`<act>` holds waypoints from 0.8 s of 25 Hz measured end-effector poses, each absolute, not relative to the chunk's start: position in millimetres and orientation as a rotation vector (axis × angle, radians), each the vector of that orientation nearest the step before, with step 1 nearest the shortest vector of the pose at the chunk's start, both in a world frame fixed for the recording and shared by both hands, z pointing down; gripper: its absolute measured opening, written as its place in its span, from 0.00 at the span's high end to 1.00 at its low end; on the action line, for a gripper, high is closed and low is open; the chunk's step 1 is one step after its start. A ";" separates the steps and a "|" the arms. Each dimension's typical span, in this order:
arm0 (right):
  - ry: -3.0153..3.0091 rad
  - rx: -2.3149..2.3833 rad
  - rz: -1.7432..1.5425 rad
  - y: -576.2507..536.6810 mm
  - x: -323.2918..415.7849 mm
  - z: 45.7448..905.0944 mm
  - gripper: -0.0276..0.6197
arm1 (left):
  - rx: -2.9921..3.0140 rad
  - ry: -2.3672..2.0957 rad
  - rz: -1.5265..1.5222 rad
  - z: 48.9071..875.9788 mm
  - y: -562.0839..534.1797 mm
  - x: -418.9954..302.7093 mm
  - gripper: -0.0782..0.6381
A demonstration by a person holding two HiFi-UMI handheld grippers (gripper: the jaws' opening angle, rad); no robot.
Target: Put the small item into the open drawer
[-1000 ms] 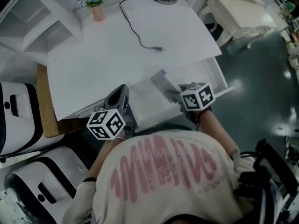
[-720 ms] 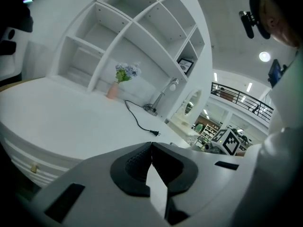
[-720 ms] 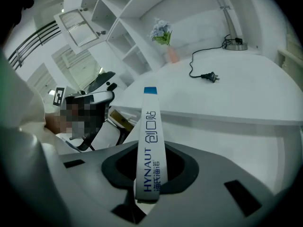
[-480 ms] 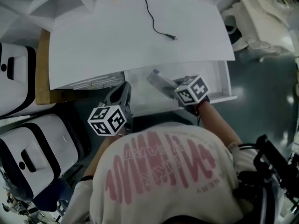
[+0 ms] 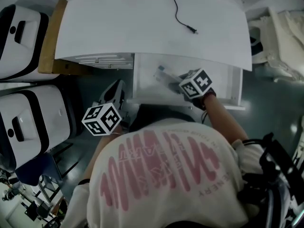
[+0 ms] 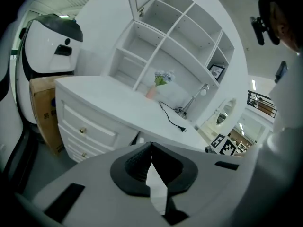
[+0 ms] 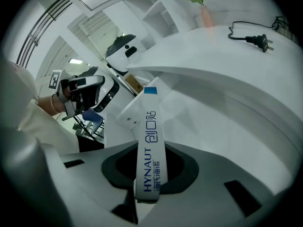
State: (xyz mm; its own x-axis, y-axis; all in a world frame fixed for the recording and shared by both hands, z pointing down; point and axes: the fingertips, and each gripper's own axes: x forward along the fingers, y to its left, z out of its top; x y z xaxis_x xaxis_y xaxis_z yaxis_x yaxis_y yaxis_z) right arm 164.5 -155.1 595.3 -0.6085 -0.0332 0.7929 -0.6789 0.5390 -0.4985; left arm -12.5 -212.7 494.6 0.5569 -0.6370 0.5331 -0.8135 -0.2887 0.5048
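The small item is a slim white packet (image 7: 150, 145) with blue print and a blue end. My right gripper (image 7: 148, 181) is shut on its near end, and the packet sticks out ahead of the jaws. In the head view the right gripper (image 5: 180, 85) holds the packet (image 5: 165, 74) over the open white drawer (image 5: 146, 85) under the desk top (image 5: 142, 27). The drawer's pale inside (image 7: 222, 126) fills the right gripper view. My left gripper (image 5: 115, 86) hangs left of the drawer's front corner, shut with nothing in it. Its fingertips (image 6: 151, 148) meet.
A black power cable (image 5: 183, 14) lies on the desk top. Closed drawers with knobs (image 6: 83, 131) are under the desk's left part, with a brown box (image 5: 51, 46) beside it. White machines with black trim (image 5: 33, 118) stand at the left. A pale chair (image 5: 282, 37) stands at the right.
The head view has swung, so the desk now sits higher in frame. My right gripper still holds the packet over the drawer. My left gripper has dropped back from the desk's front.
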 end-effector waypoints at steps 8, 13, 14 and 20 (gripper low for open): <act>-1.962 0.506 1.052 -150.3 170.5 621.7 0.82 | 1.944 -1.298 0.248 498.1 -190.1 -41.9 0.85; -1.949 0.490 1.054 -148.3 174.0 633.1 0.82 | 1.896 -1.355 0.233 504.4 -176.9 -52.8 0.85; -1.948 0.485 1.055 -147.8 174.3 634.6 0.82 | 1.887 -1.363 0.230 505.5 -174.2 -53.9 0.85; -1.960 0.465 1.057 -147.0 174.9 641.5 0.82 | 1.856 -1.387 0.228 511.9 -161.3 -54.6 0.85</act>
